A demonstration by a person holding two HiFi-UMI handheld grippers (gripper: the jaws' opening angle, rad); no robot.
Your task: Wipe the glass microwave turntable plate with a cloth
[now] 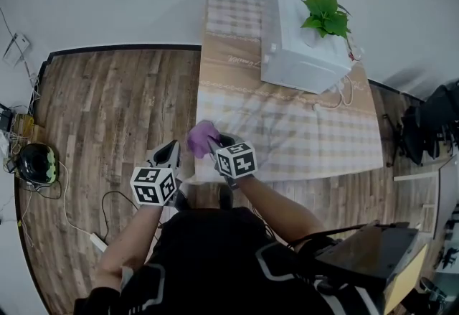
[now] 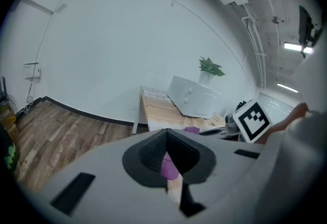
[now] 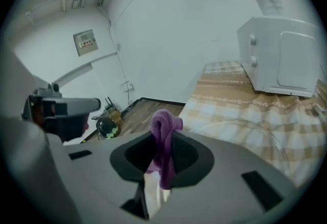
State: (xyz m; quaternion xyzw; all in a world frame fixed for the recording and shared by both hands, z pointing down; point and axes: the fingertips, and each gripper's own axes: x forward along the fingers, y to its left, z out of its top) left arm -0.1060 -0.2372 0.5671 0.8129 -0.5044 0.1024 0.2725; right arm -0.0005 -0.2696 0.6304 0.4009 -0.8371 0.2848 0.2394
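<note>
A purple cloth (image 1: 203,138) hangs bunched over the table's front left corner. My right gripper (image 1: 217,143) is shut on it, and a knotted fold (image 3: 164,131) stands up out of the closed jaws. My left gripper (image 1: 173,151) is just left of the cloth, off the table edge, jaws closed, with a purple scrap (image 2: 168,166) pinched low between the pads. More of the cloth (image 2: 191,129) shows beyond that gripper's body. The glass turntable plate (image 3: 258,139) lies flat on the checked tablecloth, a faint clear disc right of the right gripper.
A white microwave (image 1: 305,41) with a potted plant (image 1: 326,12) on top stands at the table's back right, its cord (image 1: 337,95) trailing forward. The checked tablecloth (image 1: 315,141) covers the table. Cables and a power strip (image 1: 97,240) lie on the wooden floor to the left.
</note>
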